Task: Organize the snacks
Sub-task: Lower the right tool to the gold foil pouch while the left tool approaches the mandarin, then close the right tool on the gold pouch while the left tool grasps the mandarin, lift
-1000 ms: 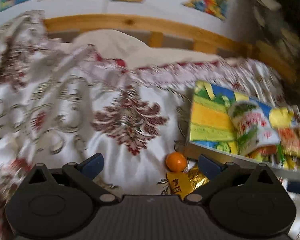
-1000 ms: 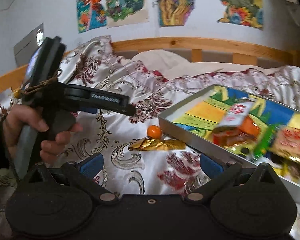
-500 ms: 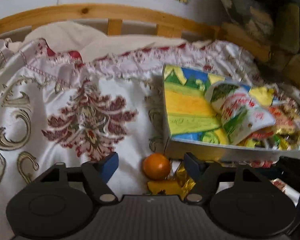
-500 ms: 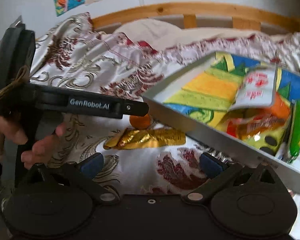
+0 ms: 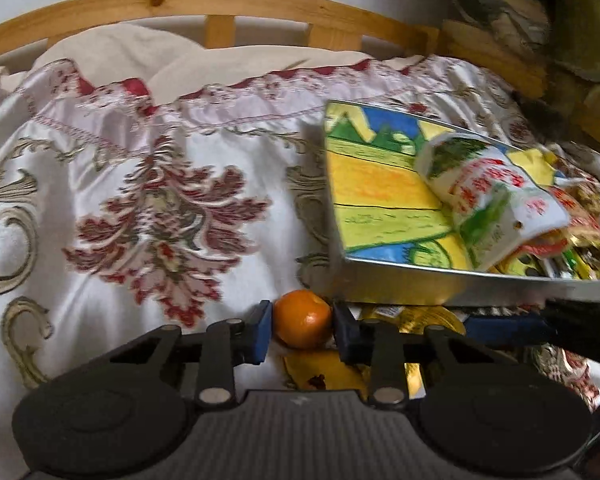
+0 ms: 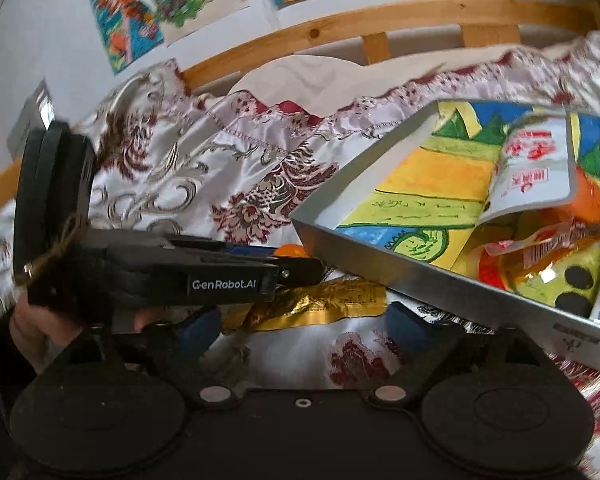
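A bed with a patterned satin bedspread (image 5: 148, 208) is carrying a tray (image 5: 400, 288) of snacks. The left gripper (image 5: 302, 326) is closing its jaws on an orange (image 5: 302, 323) beside the tray, probably to load it. The right gripper (image 6: 304, 320) is hovering, jaws wide, over a gold packet (image 6: 320, 304).

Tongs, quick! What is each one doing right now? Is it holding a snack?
Left tongs: closed around the small orange, pads against both its sides.
Right tongs: open, holding nothing, hovering near the gold wrapper.
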`<state>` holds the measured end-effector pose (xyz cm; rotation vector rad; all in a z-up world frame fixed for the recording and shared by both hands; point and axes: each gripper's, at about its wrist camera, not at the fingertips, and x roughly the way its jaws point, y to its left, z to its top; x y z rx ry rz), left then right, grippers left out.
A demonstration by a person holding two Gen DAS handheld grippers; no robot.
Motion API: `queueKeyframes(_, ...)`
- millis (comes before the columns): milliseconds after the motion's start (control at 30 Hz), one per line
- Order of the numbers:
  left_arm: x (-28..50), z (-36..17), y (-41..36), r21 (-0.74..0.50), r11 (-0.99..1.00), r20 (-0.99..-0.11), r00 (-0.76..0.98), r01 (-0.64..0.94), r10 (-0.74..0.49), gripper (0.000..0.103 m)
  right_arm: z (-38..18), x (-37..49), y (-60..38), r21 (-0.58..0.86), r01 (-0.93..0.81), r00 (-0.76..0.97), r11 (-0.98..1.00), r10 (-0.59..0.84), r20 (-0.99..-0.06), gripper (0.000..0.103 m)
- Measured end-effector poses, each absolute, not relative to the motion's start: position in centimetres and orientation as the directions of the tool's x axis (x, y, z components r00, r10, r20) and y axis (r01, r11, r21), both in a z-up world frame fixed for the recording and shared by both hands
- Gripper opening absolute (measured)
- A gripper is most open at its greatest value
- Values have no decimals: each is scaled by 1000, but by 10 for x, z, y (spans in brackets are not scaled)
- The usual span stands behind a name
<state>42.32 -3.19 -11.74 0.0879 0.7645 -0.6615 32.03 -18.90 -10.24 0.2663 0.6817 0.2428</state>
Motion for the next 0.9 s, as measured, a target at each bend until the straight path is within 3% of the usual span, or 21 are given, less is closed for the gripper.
queueKeyframes(167, 438, -114, -11, -217, 822, -668, 533, 527, -519, 34, -103, 322, -188, 340, -132, 745, 931, 319, -586, 84)
queueKeyframes(267, 444, -115, 0, -276, 827, -651, 538, 490, -536, 34, -105, 328, -188, 355, -111, 741, 928, 316, -593, 90)
queueKeyframes(500, 446, -120, 4, -284, 860, -623, 600, 424, -501, 34, -109, 348, -174, 338, 31, 739, 940, 206, -641, 89)
queueKeyframes(567, 446, -120, 4, -280, 862, -619, 606, 423, -499, 34, -110, 351, -167, 307, 41, 738, 951, 178, -651, 83)
queueKeyframes(767, 439, -118, 2, -260, 868, -621, 615, 422, -486, 34, -108, 344, -157, 268, 13, 739, 963, 171, -652, 36)
queueKeyframes(900, 431, -113, 7, -285, 864, -627, 602, 414, -495, 34, -106, 333, -167, 354, 13, 735, 935, 231, -638, 23)
